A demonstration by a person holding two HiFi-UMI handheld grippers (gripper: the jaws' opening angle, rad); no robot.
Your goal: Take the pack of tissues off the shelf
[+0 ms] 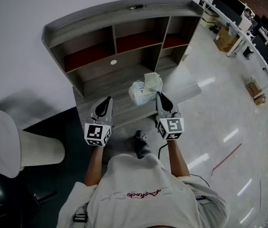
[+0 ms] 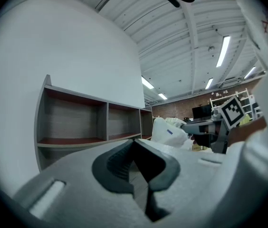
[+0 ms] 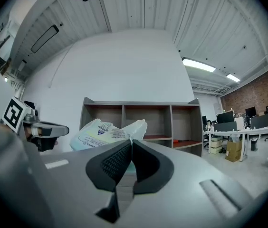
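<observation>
The pack of tissues [image 1: 143,90], white plastic with blue print, hangs in front of the grey shelf unit [image 1: 124,13], over its lower board. My right gripper [image 1: 159,95] is shut on the pack's right edge. In the right gripper view a thin flap of the pack [image 3: 106,132] is pinched at the jaw tips of the right gripper [image 3: 131,143]. My left gripper [image 1: 109,99] is level with it to the left of the pack, a short gap away, shut and holding nothing. The left gripper view shows the closed tips of the left gripper [image 2: 134,142], with the pack [image 2: 169,132] beyond them to the right.
The shelf's upper compartments [image 1: 89,56] have red floors and hold nothing. A white ribbed bin [image 1: 41,149] and a dark mat lie on the left. Desks with monitors [image 1: 248,23] and cardboard boxes [image 1: 226,40] stand at the far right. My foot [image 1: 141,145] is below the shelf board.
</observation>
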